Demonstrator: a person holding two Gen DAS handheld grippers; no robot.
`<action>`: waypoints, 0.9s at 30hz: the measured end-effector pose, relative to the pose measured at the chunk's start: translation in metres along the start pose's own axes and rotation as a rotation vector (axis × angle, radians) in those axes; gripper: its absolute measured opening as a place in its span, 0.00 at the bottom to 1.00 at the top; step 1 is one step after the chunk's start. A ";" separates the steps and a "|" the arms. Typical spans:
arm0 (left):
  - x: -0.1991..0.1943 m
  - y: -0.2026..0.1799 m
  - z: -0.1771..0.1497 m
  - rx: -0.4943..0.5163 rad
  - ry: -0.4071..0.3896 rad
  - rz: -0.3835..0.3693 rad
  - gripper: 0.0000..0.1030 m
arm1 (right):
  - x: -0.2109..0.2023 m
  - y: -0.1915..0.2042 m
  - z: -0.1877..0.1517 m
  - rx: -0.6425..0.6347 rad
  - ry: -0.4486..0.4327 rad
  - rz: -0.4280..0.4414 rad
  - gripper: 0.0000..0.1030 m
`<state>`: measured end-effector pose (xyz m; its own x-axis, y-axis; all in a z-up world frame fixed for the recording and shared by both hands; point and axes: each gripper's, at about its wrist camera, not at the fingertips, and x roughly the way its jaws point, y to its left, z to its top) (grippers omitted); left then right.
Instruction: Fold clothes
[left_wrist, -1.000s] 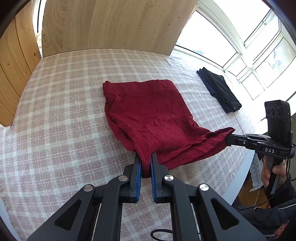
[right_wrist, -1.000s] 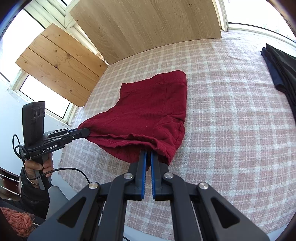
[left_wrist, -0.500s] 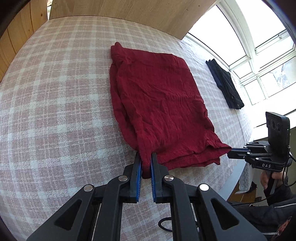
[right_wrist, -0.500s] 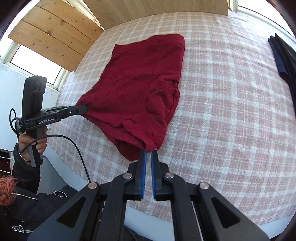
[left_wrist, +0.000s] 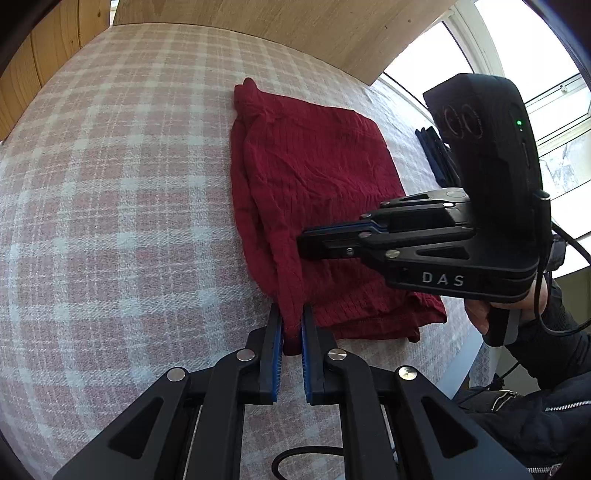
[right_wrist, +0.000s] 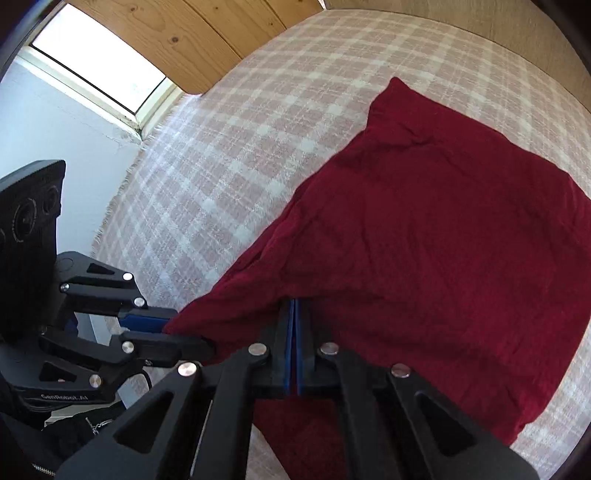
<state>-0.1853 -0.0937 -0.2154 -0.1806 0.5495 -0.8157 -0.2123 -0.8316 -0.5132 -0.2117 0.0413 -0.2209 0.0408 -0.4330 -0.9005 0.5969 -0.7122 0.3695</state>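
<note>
On checked surface (left_wrist: 110, 184), red garment (left_wrist: 317, 177) lies flat; right tool (left_wrist: 301, 245) has swung in from far corner toward left tool (left_wrist: 291, 332), both pinching cloth: lengthwise fold likely under way.

Bright window daylight, fisheye-warped edges

Both wrist views low, close, looking along their claws; sharing the red garment (left_wrist: 317, 199), checked cloth (right_wrist: 258, 122)
</note>
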 end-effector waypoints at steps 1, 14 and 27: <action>0.000 0.000 0.000 -0.001 -0.001 -0.001 0.08 | -0.004 0.001 0.002 -0.006 -0.003 0.003 0.00; -0.002 0.001 0.003 0.003 0.013 0.008 0.08 | -0.005 0.012 0.026 -0.056 0.025 0.063 0.00; -0.003 0.008 0.005 0.019 0.040 0.010 0.08 | -0.108 -0.092 -0.176 0.522 -0.138 -0.022 0.44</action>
<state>-0.1914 -0.1020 -0.2154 -0.1446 0.5369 -0.8312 -0.2291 -0.8354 -0.4997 -0.1297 0.2510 -0.1976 -0.0941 -0.4586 -0.8836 0.1174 -0.8865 0.4476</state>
